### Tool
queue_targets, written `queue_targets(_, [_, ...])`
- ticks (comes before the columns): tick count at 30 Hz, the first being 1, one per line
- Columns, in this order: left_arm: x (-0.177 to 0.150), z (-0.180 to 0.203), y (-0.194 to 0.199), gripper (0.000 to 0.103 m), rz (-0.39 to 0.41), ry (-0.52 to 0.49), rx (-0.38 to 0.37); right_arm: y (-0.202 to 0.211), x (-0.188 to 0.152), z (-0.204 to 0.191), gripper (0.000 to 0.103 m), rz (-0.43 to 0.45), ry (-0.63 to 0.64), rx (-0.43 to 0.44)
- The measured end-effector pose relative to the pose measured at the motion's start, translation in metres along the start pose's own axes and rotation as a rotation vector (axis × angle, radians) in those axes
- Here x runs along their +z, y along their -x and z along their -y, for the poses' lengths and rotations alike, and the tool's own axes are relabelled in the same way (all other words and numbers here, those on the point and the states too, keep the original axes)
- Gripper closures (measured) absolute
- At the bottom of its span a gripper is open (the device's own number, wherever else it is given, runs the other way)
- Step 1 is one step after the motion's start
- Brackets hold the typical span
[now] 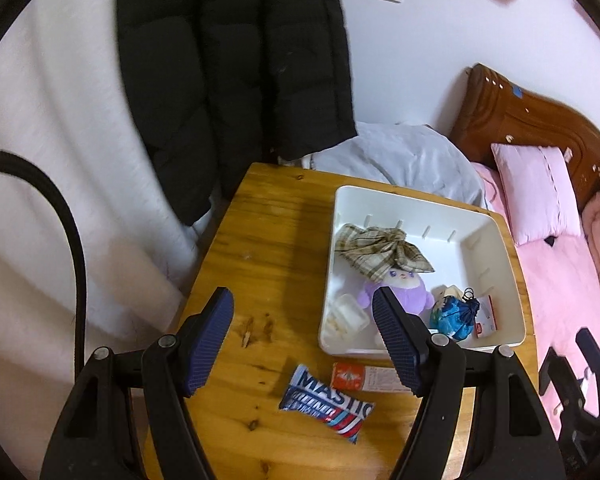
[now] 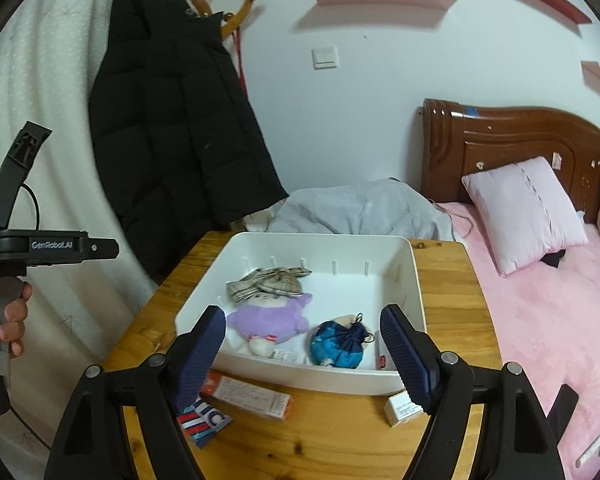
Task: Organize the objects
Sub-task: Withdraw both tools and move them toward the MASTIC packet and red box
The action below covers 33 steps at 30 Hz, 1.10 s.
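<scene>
A white plastic bin sits on the wooden table. Inside lie a plaid cloth, a purple plush doll, a blue drawstring pouch, a clear plastic container and a small red-and-white card. On the table just in front of the bin rest an orange-and-white box, a blue Mastic packet and a small cream box. The left gripper and right gripper both hover with fingers spread wide, holding nothing.
</scene>
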State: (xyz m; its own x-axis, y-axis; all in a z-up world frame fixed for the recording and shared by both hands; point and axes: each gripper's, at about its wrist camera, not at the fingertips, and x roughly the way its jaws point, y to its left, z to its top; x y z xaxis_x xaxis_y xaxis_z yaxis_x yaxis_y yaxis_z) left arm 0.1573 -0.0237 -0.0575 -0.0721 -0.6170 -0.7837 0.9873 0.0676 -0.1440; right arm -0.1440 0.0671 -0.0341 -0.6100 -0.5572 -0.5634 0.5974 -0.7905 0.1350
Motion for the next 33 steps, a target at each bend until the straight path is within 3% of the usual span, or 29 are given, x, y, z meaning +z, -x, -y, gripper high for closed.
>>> queue_targets(6, [-0.011, -0.024, -0.001, 0.028, -0.020, 0.056, 0.019, 0.011, -0.011, -0.025, 0.023, -0.008, 0.012, -0.004])
queue_targets(14, [-0.029, -0.048, -0.016, 0.028, -0.104, 0.109, -0.029, 0.015, -0.030, -0.061, 0.023, 0.006, 0.081, -0.048])
queue_targets(21, [-0.038, -0.060, -0.034, 0.028, -0.171, 0.124, -0.031, 0.011, -0.048, -0.092, 0.023, -0.031, 0.216, -0.079])
queue_targets(33, [-0.052, -0.056, -0.059, 0.027, -0.300, 0.219, -0.046, -0.004, -0.068, -0.109, 0.023, -0.152, 0.434, 0.014])
